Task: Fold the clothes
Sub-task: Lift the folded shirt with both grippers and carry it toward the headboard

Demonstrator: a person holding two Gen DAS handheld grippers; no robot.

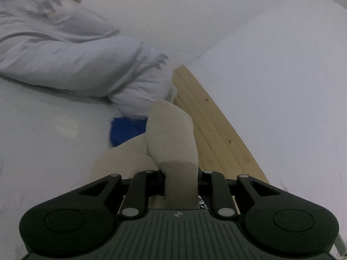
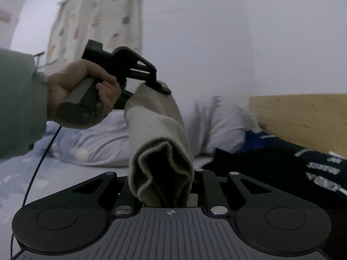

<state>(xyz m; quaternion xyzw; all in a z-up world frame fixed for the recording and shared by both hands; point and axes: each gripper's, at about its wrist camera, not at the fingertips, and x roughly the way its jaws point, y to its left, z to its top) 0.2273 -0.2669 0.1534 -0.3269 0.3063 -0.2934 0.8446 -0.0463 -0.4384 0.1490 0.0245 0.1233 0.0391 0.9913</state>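
Note:
A beige knitted garment [image 2: 156,134] hangs stretched in the air between both grippers. My left gripper [image 1: 181,186] is shut on one end of the beige garment [image 1: 171,134], and the cloth hides its fingertips. That same left gripper [image 2: 161,87] shows in the right wrist view, held by a hand [image 2: 82,93] at the upper left, pinching the far end. My right gripper [image 2: 161,191] is shut on the near end, where the folded hem bunches up between the jaws.
The bed [image 1: 43,140] has a pale sheet and a light blue pillow [image 1: 71,65]. A wooden bed frame [image 2: 303,119] runs along the white wall [image 2: 260,43]. A dark garment with white print [image 2: 282,169] and a blue cloth [image 1: 124,131] lie on the bed. A patterned curtain [image 2: 97,21] hangs behind.

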